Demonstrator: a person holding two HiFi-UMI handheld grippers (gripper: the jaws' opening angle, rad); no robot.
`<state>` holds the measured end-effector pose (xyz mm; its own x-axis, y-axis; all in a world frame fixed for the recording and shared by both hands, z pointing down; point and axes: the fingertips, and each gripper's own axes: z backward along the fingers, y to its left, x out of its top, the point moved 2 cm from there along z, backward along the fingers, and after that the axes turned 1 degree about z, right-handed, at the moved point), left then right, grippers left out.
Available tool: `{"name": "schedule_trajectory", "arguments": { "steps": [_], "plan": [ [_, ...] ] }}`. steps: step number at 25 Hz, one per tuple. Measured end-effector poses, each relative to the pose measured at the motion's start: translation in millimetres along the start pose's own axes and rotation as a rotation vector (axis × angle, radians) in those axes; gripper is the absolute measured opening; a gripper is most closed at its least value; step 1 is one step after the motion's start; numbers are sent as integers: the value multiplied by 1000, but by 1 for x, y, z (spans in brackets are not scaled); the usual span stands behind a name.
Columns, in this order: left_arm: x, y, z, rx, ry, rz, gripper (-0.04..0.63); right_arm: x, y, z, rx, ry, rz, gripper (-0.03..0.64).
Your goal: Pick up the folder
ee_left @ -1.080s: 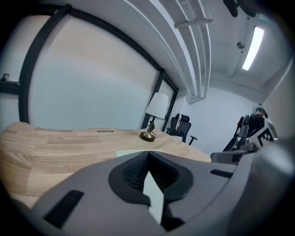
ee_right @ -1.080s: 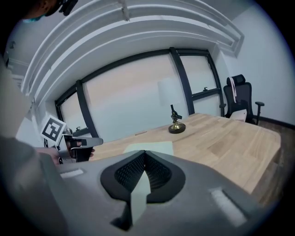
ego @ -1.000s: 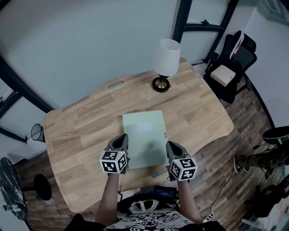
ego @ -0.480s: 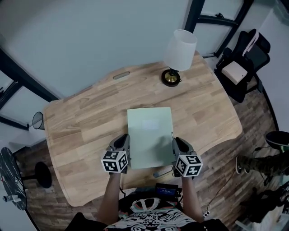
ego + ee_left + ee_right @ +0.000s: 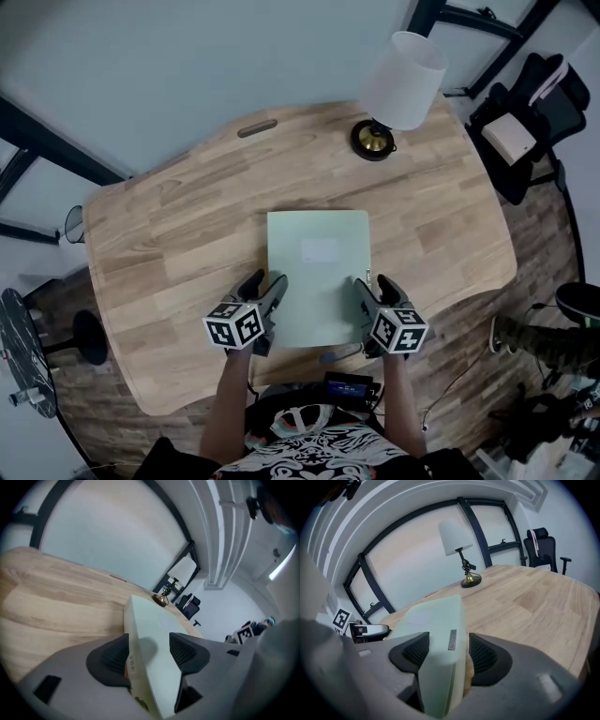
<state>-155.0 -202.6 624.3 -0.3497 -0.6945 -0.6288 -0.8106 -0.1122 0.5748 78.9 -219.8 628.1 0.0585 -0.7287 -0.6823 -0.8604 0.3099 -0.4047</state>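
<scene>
Grey left gripper (image 5: 265, 282), marker cube on top: set at the near left corner of the folder (image 5: 319, 281). Its fingers (image 5: 110, 656) are opening and released. The folder's left edge runs between them, with one pad just beside that edge and the other standing apart.

Grey right gripper (image 5: 375, 285), marker cube on top: set at the folder's near right corner. Its fingers (image 5: 487, 656) are likewise opening and released, astride the folder's right edge without clamping it.

Pale green folder: lies on the wooden worktop (image 5: 169, 234), close to the near edge and roughly midway along it, with its long sides running near to far. A faint rectangular label shows on its upper half.

Oblong slot (image 5: 257, 127): cut into the worktop by the far edge, left of centre.

Table lamp (image 5: 405, 67), white shade on a brass-coloured base: stands at the far right corner of the worktop, well apart from the folder.

Black office chair (image 5: 530, 103): on the floor beyond the worktop's right edge.
</scene>
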Motion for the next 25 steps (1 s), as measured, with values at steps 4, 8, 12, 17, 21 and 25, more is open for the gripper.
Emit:
{"name": "schedule_trajectory", "arguments": {
  "steps": [4,8,12,17,21,25],
  "plan": [
    [-4,5,-9,-12,17,47,273,-3,-3,-12,30,31,-38,262],
    [-9,3,-16,-22,48,36,285,-4,-4,-16,69,37,-92,265],
    [-8,4,-20,-25,59,41,291,-1,-4,-17,107,42,-105,265],
    [-9,7,-24,-17,69,50,291,-3,2,-24,172,76,-135,265],
    [-11,10,-26,-25,66,78,291,-3,1,-27,169,101,-113,265],
    [-12,11,-26,-10,55,73,291,-5,2,-30,139,143,-85,265]
  ]
}}
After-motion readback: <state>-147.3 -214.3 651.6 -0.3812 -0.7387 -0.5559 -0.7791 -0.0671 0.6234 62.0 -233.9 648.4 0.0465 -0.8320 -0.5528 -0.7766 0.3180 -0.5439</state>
